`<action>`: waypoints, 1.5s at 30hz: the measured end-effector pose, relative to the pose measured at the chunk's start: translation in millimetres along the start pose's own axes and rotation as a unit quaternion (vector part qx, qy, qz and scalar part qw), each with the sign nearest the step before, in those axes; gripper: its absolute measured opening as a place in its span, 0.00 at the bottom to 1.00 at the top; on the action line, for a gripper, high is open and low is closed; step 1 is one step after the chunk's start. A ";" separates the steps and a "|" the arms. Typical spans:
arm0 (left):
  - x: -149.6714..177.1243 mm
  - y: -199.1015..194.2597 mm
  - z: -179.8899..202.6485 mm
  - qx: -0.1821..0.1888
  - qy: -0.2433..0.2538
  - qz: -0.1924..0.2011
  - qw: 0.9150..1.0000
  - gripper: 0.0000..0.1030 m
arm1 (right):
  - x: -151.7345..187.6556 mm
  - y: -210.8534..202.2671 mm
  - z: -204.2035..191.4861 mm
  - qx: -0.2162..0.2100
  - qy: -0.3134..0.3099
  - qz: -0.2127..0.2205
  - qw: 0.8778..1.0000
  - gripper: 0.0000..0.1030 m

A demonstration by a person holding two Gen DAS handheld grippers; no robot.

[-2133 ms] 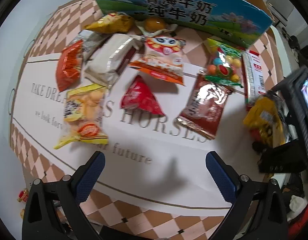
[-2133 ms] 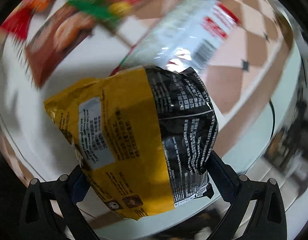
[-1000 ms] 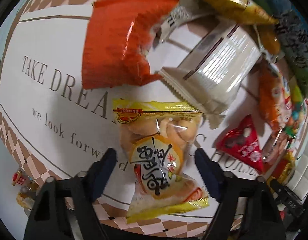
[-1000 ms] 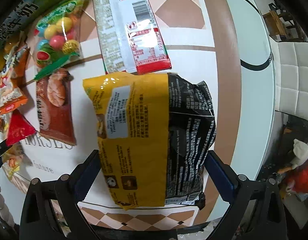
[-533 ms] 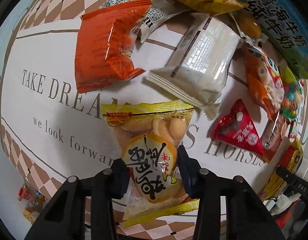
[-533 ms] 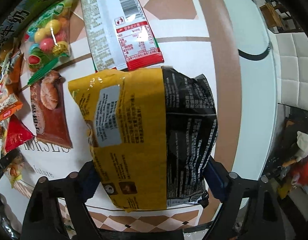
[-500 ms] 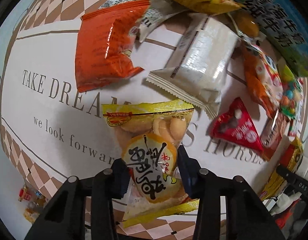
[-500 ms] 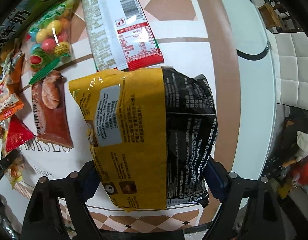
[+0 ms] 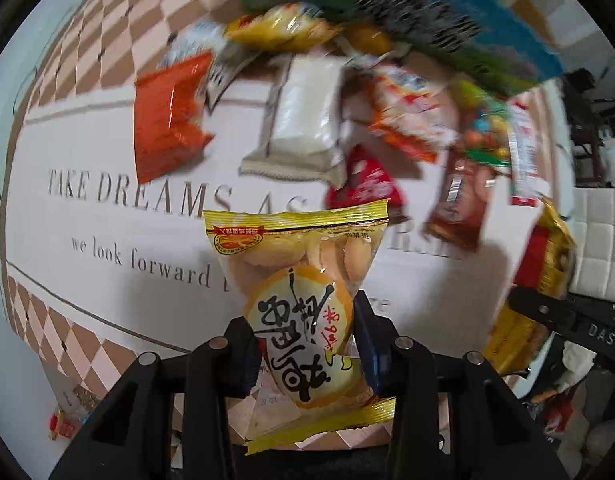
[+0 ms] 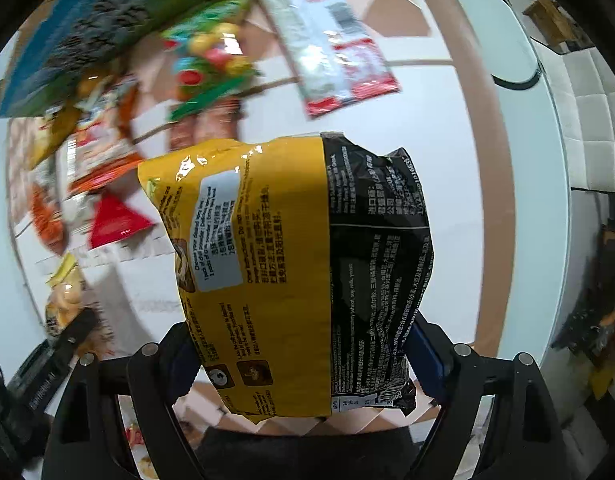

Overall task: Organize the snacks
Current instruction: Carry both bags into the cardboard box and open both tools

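My left gripper (image 9: 305,320) is shut on a clear yellow biscuit packet (image 9: 299,264) and holds it above the lettered white tablecloth (image 9: 107,208), pointing straight down. In the right wrist view my right gripper (image 10: 303,340) is shut on a big yellow and black bag (image 10: 291,240), both pads pressed into its sides. Behind them lie an orange bag (image 9: 167,120), a white pack (image 9: 303,120), a red triangular pack (image 9: 363,184), a brown pouch (image 9: 463,200), a candy bag (image 10: 211,60) and a long red and white packet (image 10: 331,40).
A blue and green milk carton (image 9: 427,20) stands along the far side of the table. The round table's rim (image 10: 503,160) curves on the right, with a white padded seat (image 10: 587,120) beyond it. More snacks crowd the strip in front of the carton.
The left jaws closed on the biscuit packet and lifted it off the cloth. The right jaws closed on the yellow and black bag, and the table behind it has shifted.
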State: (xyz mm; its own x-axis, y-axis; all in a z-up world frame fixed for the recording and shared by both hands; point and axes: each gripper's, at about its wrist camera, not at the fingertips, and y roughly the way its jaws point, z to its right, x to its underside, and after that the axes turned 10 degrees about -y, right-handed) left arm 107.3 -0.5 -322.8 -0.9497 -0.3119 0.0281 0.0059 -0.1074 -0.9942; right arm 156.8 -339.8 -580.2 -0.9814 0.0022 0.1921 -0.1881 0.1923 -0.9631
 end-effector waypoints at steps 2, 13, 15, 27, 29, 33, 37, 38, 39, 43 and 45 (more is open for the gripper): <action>2.1 -17.8 4.8 0.009 0.013 0.017 1.000 0.36 | 1.0 -7.2 -3.2 -0.013 -0.005 0.008 1.000 0.86; -130.7 -121.5 49.5 0.074 0.059 0.093 0.991 0.36 | -20.2 -116.4 -31.8 -0.059 -0.026 0.089 0.994 0.86; -164.4 -132.2 63.0 0.067 0.075 0.107 0.989 0.36 | -43.1 -138.0 -36.3 -0.056 -0.029 0.106 0.992 0.86; -338.0 -99.1 91.3 0.061 0.063 0.055 0.995 0.36 | -208.7 -176.4 -67.7 -0.023 -0.040 0.114 0.992 0.86; -356.9 -89.2 97.9 0.060 0.060 0.042 0.995 0.36 | -239.7 -181.6 -76.8 -0.017 -0.041 0.105 0.994 0.86; -391.7 -52.9 105.6 0.062 0.047 0.000 0.997 0.36 | -278.5 -167.4 -76.2 -0.007 -0.042 0.084 0.996 0.86; -414.0 -24.6 112.6 0.056 0.038 -0.027 0.997 0.36 | -315.4 -144.0 -72.8 0.005 -0.047 0.067 0.997 0.86; -417.4 -19.5 114.4 0.052 0.036 -0.031 0.998 0.36 | -323.2 -138.7 -72.9 0.006 -0.047 0.062 0.997 0.86; -420.8 -14.4 115.4 0.049 0.036 -0.033 0.998 0.36 | -324.8 -134.5 -70.7 0.006 -0.046 0.058 0.997 0.86; -427.3 -3.9 123.2 0.040 0.047 -0.038 0.997 0.36 | -340.8 -118.0 -70.8 0.010 -0.048 0.044 0.998 0.87; -428.3 -1.8 126.5 0.033 0.051 -0.037 0.997 0.36 | -344.6 -112.7 -71.6 0.010 -0.051 0.039 0.998 0.86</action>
State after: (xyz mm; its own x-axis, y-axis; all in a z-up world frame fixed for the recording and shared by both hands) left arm 553.6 13.9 -319.9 -0.9752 -0.2034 0.0875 -0.0485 -0.1893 -0.9807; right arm 519.1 -291.9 -524.4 -0.9917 -0.0844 0.0966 -0.1102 0.1754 -0.9783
